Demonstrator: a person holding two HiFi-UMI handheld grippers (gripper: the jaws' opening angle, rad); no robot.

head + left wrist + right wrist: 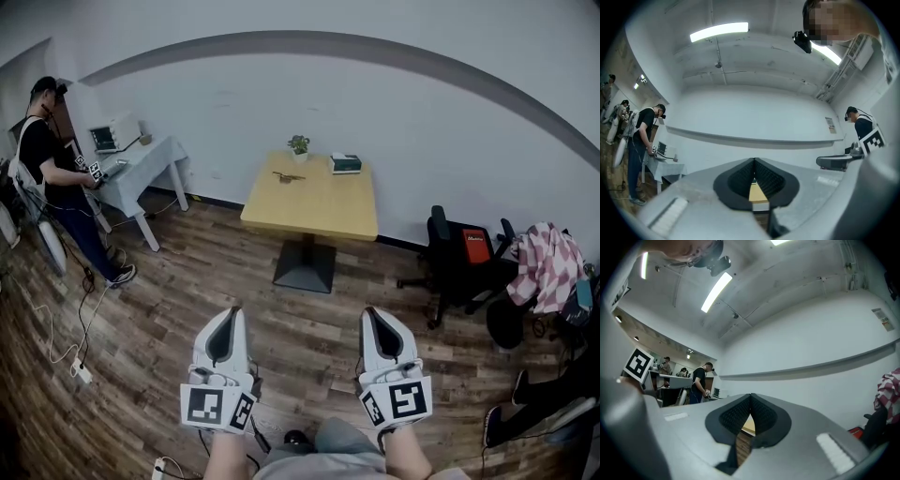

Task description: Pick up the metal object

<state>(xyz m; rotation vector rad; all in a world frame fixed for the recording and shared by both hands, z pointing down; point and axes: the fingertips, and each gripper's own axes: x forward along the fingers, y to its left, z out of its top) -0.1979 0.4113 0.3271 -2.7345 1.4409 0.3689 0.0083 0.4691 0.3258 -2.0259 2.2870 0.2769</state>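
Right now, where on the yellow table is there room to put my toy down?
The table's whole front half is bare, from the metal object to the near edge. The right side in front of the box is free too. The back edge is crowded: the plant and the box stand there, with the metal object just in front of the plant.

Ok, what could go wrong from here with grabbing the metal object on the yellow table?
Both the left gripper and right gripper are shut, so one must open first. The metal object looks thin and flat, so jaws may slip off it. The potted plant stands close behind it and could get knocked.
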